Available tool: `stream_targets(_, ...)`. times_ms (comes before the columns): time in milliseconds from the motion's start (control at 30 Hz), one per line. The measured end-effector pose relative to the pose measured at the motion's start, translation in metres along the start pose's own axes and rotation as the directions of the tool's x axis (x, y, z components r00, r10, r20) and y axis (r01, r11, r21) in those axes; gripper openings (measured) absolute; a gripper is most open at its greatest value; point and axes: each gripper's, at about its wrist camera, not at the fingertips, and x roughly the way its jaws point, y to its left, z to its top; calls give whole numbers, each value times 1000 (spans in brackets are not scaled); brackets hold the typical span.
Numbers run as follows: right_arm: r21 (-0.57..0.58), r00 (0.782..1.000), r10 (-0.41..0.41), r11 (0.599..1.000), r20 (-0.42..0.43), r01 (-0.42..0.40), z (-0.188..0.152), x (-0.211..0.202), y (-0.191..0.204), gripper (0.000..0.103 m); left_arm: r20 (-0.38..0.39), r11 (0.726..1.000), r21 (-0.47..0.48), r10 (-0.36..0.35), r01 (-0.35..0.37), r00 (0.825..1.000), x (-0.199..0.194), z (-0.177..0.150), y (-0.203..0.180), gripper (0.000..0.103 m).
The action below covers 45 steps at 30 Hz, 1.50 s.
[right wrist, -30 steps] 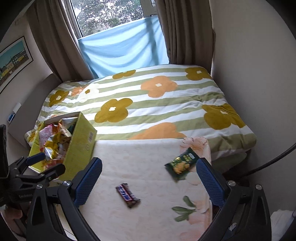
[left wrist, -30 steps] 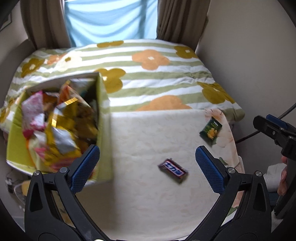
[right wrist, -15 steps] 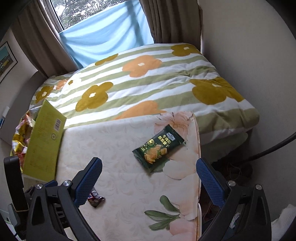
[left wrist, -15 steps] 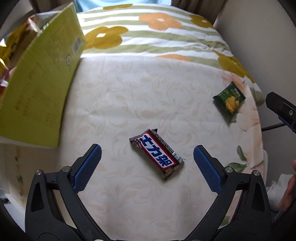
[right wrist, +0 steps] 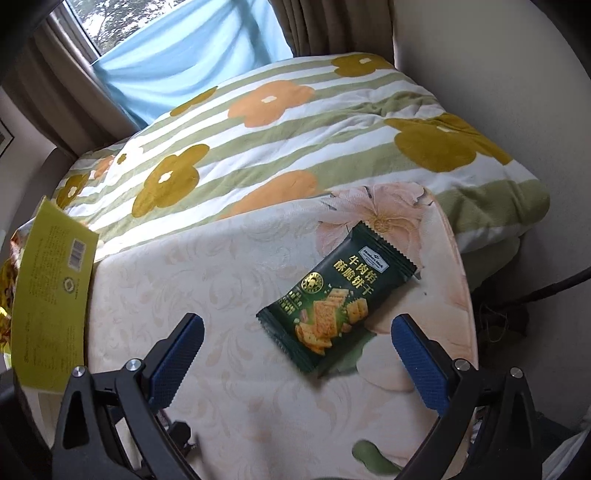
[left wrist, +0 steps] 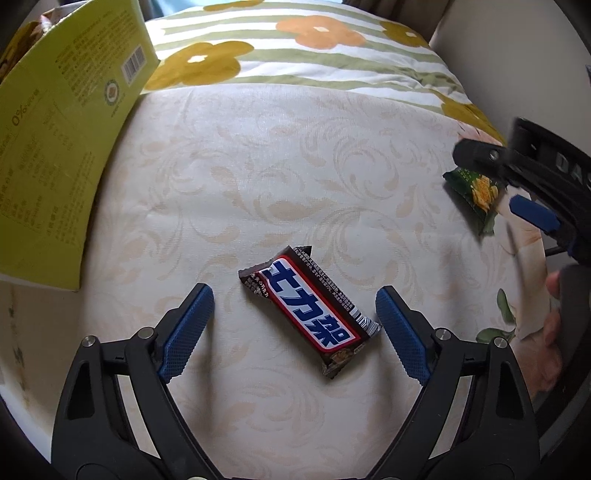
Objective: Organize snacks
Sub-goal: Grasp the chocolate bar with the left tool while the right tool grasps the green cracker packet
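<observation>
Blue-padded left tool nearer chocolate bar

a bed covered with a striped quilt printed with orange and mustard flowers fills the room, a pale patterned cloth spread over its near end, plain beige walls to the right, and brown curtains framing a daylit window behind a light blue cloth.

On the bed, the chocolate bar lies near, the box far left, the cracker packet right.
</observation>
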Motion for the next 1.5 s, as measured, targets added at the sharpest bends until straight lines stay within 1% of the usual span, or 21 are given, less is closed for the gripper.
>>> stream_targets(100, 6, 1000, 11, 1000, -2, -11, 6, 9, -1, 99, -1, 1000, -2, -6, 6, 1000, 0, 1, 0, 89)
stream_targets(200, -26, 999, 38, 999, -4, -38, 11, 15, 5, 99, -5, 1000, -5, -7, 7, 1000, 0, 1, 2, 89)
stream_targets(300, -58, 995, 97, 994, -17, -97, 14, 22, 13, 99, -6, 1000, -10, -1, 1, 1000, 0, 2, 3, 89)
stream_targets(367, -73, 990, 134, 988, -32, -136, 14, 26, 17, 99, -4, 1000, -12, 8, -8, 1000, 1, 3, 4, 86)
stream_targets(433, -94, 990, 136, 986, -32, -138, 13, 27, 21, 99, -4, 1000, -11, 13, -13, 1000, 1, 3, 5, 83)
stream_targets(500, -104, 991, 129, 986, -31, -131, 13, 27, 24, 97, -2, 1000, -9, 29, -30, 1000, -1, 2, 5, 75)
stream_targets(533, -103, 992, 123, 987, -28, -126, 13, 27, 24, 96, -2, 999, -6, 36, -36, 999, -1, 1, 6, 73)
stream_targets(600, -107, 995, 95, 990, -24, -97, 15, 28, 25, 96, -3, 999, -1, 51, -51, 999, -3, 1, 8, 62)
stream_targets(633, -110, 996, 86, 990, -19, -88, 15, 28, 24, 95, -4, 998, 3, 57, -57, 998, -4, 0, 9, 60)
stream_targets(733, -119, 999, 38, 992, -11, -39, 16, 28, 24, 92, -9, 998, 5, 63, -63, 998, -5, 1, 13, 49)
stream_targets(800, -115, 1000, 10, 993, -7, -11, 16, 28, 22, 88, -6, 998, 15, 64, -64, 998, -7, 2, 14, 32)
stream_targets(867, -110, 1000, -20, 994, -8, 19, 17, 31, 21, 84, -10, 998, 29, 63, -63, 998, -6, 4, 13, 31)
stream_targets(900, -109, 999, -34, 993, -1, 34, 17, 31, 22, 79, -9, 998, 32, 62, -61, 998, -6, 5, 13, 29)
stream_targets(1000, -113, 997, -81, 990, 14, 83, 20, 33, 25, 70, -6, 998, 37, 54, -54, 999, -6, 7, 13, 28)
stream_targets(1067, -117, 994, -105, 987, 24, 107, 20, 34, 28, 67, -3, 998, 38, 46, -46, 999, -6, 8, 13, 28)
stream_targets(1167, -131, 989, -139, 981, 43, 144, 19, 37, 33, 66, 3, 998, 41, 45, -45, 999, -6, 9, 13, 28)
stream_targets(1233, -140, 986, -156, 977, 56, 162, 19, 38, 36, 59, 9, 998, 42, 47, -47, 999, -8, 9, 14, 28)
stream_targets(1267, -151, 984, -166, 973, 63, 173, 19, 39, 38, 50, 11, 998, 43, 48, -49, 999, -8, 9, 15, 28)
stream_targets(1300, -161, 983, -171, 971, 67, 180, 19, 39, 39, 45, 12, 998, 42, 49, -49, 999, -8, 9, 16, 28)
stream_targets(1433, -182, 984, -163, 968, 71, 174, 17, 38, 40, 44, 13, 998, 39, 47, -47, 999, -8, 11, 20, 27)
stream_targets(1500, -173, 988, -137, 974, 72, 148, 16, 35, 38, 43, 17, 998, 37, 43, -44, 999, -10, 11, 21, 27)
